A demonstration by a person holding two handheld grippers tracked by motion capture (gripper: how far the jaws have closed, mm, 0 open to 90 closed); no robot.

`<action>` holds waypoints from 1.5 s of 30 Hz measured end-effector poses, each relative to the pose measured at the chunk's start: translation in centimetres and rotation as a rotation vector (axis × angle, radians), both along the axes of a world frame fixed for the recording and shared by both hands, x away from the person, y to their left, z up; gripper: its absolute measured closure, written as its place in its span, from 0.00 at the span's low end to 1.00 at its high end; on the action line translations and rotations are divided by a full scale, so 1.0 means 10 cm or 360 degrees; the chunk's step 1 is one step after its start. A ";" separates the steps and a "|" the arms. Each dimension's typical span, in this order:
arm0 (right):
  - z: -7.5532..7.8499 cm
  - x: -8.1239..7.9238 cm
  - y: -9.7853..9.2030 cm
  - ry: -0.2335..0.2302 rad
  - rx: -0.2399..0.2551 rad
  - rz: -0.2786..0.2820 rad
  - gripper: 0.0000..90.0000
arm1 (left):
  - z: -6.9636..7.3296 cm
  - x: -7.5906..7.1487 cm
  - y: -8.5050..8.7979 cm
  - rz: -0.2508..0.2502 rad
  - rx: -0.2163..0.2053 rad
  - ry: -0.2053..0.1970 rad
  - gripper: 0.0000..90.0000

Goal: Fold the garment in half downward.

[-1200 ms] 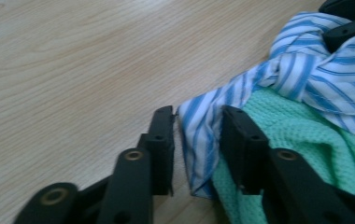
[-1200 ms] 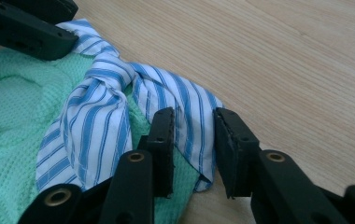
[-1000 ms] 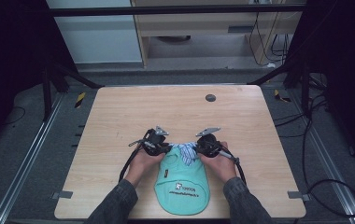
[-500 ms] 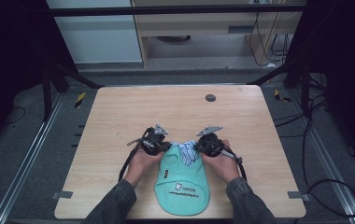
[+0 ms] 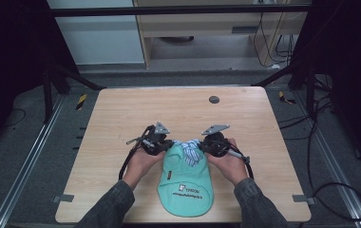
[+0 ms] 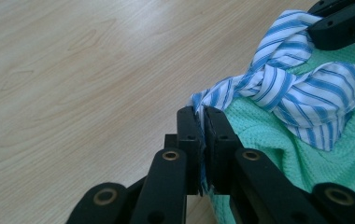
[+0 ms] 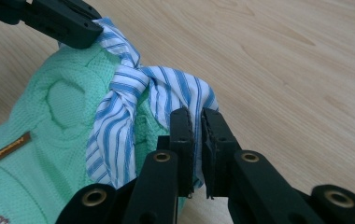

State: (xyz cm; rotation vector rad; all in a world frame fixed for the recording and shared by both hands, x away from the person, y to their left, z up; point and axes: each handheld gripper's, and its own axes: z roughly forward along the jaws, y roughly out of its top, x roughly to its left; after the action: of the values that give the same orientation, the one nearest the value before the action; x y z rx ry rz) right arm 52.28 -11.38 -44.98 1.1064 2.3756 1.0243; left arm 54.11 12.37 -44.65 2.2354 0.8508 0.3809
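A mint-green knitted garment [image 5: 185, 185] with printed lettering lies near the table's front edge. At its far end is a blue-and-white striped collar [image 5: 189, 148], knotted in the middle. My left gripper [image 5: 163, 144] is shut on the collar's left end; the left gripper view shows the striped cloth [image 6: 283, 88] pinched between my jaws [image 6: 200, 115], over the green knit [image 6: 264, 135]. My right gripper [image 5: 206, 144] is shut on the right end, where the stripes [image 7: 129, 88] run into its jaws [image 7: 195, 116] beside the green knit [image 7: 49, 135]. Each view shows the other gripper's jaw on the far end [image 6: 344, 23] [image 7: 68, 23].
The light wooden table [image 5: 121, 118] carries a small dark round disc [image 5: 213, 99] near its far edge. Black frame bars and cables surround the table. A brown label [image 7: 11, 147] is sewn on the garment.
Both hands have risen a little, lifting the striped collar and the garment's far end off the table. The jaws stay closed on the cloth.
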 end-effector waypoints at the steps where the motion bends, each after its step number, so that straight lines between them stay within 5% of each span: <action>1: 0.03 0.00 0.00 -0.0015 -0.0002 0.0009 0.93 | 0.03 0.00 0.00 -0.0006 -0.0004 -0.0010 0.96; 45: 0.48 -0.02 -0.10 -0.0096 -0.0065 0.0093 0.93 | 0.51 0.05 -0.10 -0.0103 0.0063 -0.0101 0.96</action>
State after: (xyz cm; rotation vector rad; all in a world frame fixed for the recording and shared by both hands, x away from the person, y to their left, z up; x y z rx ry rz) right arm 52.05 -12.39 -40.19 0.9831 2.3830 1.0093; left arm 54.60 11.42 -39.57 2.2688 0.7415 0.4396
